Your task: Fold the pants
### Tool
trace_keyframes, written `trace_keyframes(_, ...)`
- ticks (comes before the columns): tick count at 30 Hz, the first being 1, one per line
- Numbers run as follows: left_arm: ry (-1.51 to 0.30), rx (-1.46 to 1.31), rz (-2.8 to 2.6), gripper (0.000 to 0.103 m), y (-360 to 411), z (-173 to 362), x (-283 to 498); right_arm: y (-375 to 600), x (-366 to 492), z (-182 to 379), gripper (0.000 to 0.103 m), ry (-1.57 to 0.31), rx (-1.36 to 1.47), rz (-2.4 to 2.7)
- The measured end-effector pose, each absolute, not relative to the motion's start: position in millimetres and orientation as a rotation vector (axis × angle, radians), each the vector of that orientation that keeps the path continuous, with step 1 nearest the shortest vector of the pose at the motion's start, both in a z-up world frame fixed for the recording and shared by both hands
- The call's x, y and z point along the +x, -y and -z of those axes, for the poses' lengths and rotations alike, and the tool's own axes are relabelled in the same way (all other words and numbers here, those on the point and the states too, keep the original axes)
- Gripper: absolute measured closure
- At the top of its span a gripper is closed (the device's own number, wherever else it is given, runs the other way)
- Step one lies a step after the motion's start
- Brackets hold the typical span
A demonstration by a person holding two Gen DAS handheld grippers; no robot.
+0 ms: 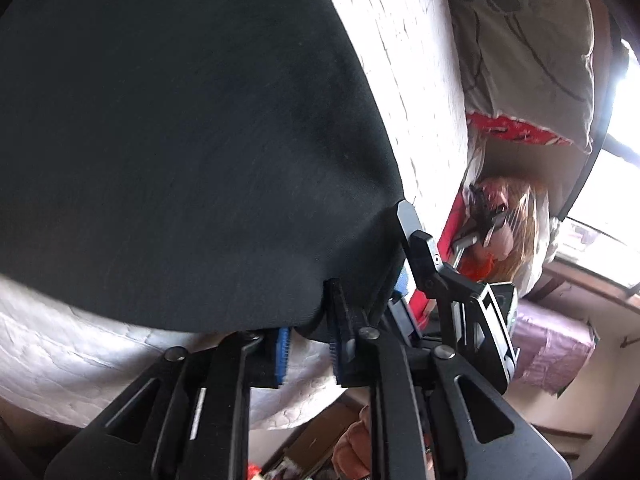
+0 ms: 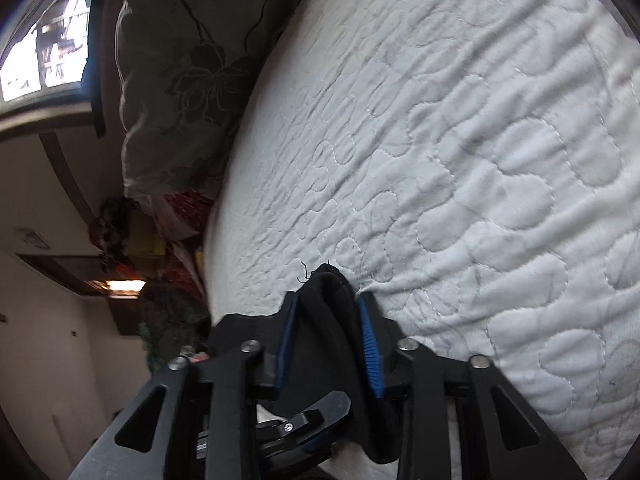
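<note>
The dark pants [image 1: 180, 140] lie spread over the white quilted bed [image 1: 420, 80] and fill most of the left wrist view. My left gripper [image 1: 310, 346] is at their near hem, shut with a fold of dark cloth between its blue pads [image 1: 283, 354]. Just to its right, the right gripper [image 1: 418, 240] holds the neighbouring corner of the same hem. In the right wrist view, my right gripper [image 2: 328, 320] is shut on a bunched corner of the pants [image 2: 328, 312], which pokes out past the fingertips. The rest of the garment is out of that view.
A grey floral pillow [image 1: 532, 40] [image 2: 184, 60] lies at the head of the bed, with red cloth [image 1: 516, 130] under it. A bright window [image 1: 624, 128] is beyond. Boxes and clutter [image 1: 320, 452] sit on the floor below the bed's edge. Bare quilt [image 2: 460, 140] stretches ahead of the right gripper.
</note>
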State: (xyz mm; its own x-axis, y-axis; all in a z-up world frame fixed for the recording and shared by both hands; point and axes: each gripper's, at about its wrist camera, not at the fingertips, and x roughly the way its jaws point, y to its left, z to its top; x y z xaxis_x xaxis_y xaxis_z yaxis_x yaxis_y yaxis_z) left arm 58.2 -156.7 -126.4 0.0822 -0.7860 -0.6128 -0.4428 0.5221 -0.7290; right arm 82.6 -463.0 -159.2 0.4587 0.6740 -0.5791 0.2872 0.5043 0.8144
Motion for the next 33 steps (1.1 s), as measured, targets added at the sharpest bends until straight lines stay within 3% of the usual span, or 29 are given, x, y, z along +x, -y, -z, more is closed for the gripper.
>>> trace_keyframes(16, -1.566, -1.201, 0.471, 0.094, 129, 101, 55, 436, 66, 98, 0.090, -1.067, 0.956, -0.239)
trace_keyframes(33, -1.391, -1.427, 0.371, 0.094, -8, 91, 55, 297, 101, 55, 0.090, -1.102, 0.865, -0.373)
